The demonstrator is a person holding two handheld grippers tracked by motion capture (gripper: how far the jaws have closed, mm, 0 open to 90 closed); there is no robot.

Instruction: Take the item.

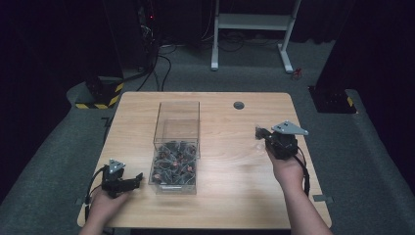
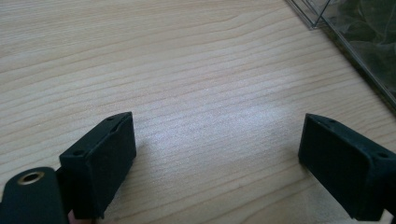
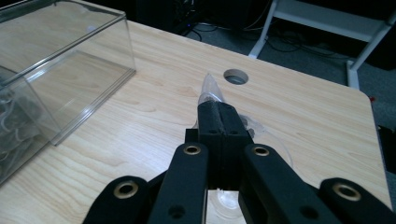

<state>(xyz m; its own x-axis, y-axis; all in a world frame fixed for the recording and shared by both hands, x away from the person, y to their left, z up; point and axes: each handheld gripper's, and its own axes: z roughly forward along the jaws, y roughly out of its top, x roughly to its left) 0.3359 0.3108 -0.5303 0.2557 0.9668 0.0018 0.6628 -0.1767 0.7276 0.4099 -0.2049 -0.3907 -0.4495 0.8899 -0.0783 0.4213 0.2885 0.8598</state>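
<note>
Carry step in hand. Right tongs (image 3: 219,116) closed on clear plastic bag (image 3: 210,88), above tabletop (image 3: 299,107) beside clear box (image 1: 177,147). Left tongs (image 2: 217,154) wide open, empty. Next: placement clear of box.

The table (image 1: 235,191) is pale wood with fine, wavy grain lines. At its middle, the box (image 1: 177,128) is clear and colourless, and the heap inside it (image 1: 174,165) is dark grey-black with reddish-brown spots. Left of the box, the left gripper (image 2: 217,163) has 2 matte black jaws and a brass-coloured rivet. Right of the box, the right gripper (image 3: 219,122) is black too, pinching a clear, colourless plastic bag (image 3: 210,88).
</note>
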